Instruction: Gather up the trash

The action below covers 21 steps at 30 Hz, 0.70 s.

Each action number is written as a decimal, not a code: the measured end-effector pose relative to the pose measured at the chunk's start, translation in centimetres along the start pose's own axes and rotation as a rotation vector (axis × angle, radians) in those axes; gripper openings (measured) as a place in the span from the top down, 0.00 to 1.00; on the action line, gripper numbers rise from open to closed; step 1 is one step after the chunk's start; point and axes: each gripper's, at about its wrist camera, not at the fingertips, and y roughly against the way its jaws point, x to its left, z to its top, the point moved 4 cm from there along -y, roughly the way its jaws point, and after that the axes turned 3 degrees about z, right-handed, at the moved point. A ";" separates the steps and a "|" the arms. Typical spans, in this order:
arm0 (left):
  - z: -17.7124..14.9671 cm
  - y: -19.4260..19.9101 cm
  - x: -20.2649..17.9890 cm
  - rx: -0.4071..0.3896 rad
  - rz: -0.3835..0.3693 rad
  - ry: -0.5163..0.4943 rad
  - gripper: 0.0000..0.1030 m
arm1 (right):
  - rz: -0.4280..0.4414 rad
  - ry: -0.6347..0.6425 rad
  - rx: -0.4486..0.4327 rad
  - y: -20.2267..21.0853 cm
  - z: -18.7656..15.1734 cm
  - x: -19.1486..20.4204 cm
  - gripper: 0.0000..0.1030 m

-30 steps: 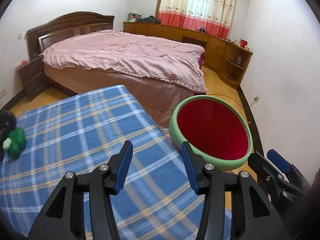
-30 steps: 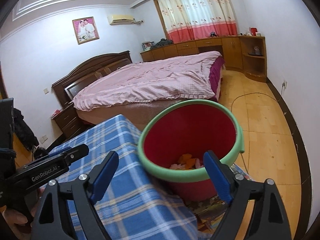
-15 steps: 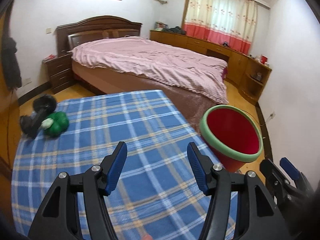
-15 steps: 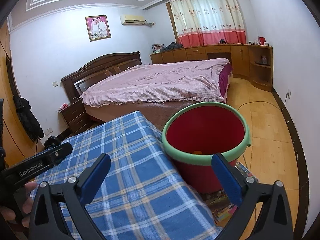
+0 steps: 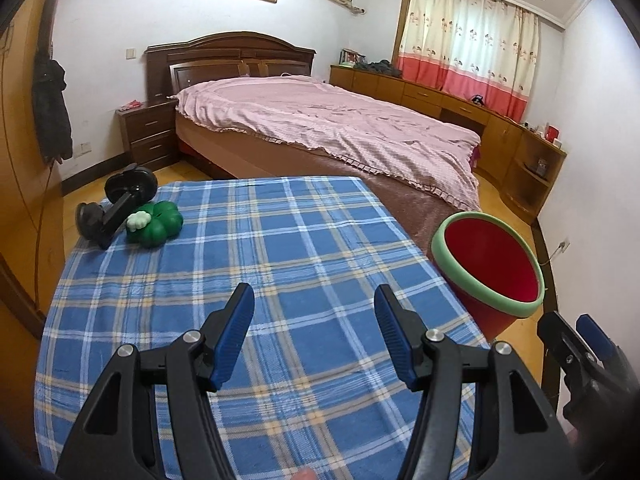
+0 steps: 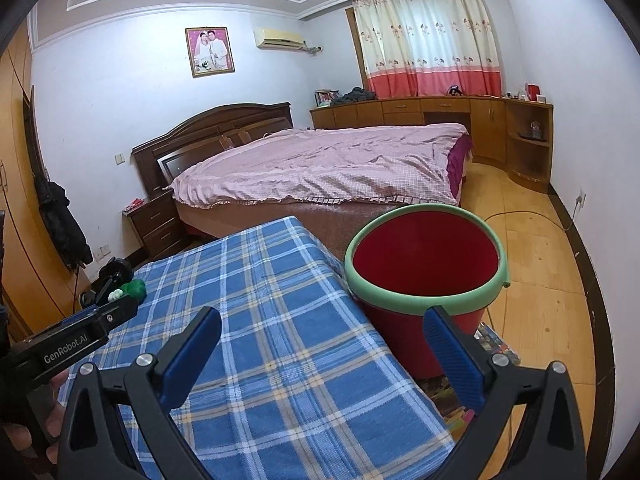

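Observation:
A red bin with a green rim (image 5: 490, 268) stands on the floor at the right edge of the blue plaid table (image 5: 248, 280); it also shows in the right wrist view (image 6: 424, 272). My left gripper (image 5: 314, 320) is open and empty above the table's near half. My right gripper (image 6: 324, 344) is open and empty, over the table's right edge beside the bin. The right gripper's tip shows in the left wrist view (image 5: 588, 344). No trash is visible on the table.
A green clover-shaped object (image 5: 154, 222) and a black dumbbell-like item (image 5: 116, 208) lie at the table's far left corner. A bed with a pink cover (image 5: 332, 128) stands behind the table. Wooden cabinets (image 6: 440, 114) line the far wall.
Both grippers have pulled back and up from the bin. The left wrist view has swung left, so the green object and more of the table show.

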 end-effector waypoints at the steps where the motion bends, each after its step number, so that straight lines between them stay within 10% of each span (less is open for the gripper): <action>1: 0.0 0.1 0.0 -0.004 0.005 -0.001 0.39 | 0.001 -0.002 0.001 0.0 0.0 0.0 0.00; 21: 0.2 0.7 0.4 -0.028 0.030 -0.002 0.39 | 0.004 -0.005 0.007 0.0 -0.3 0.3 0.00</action>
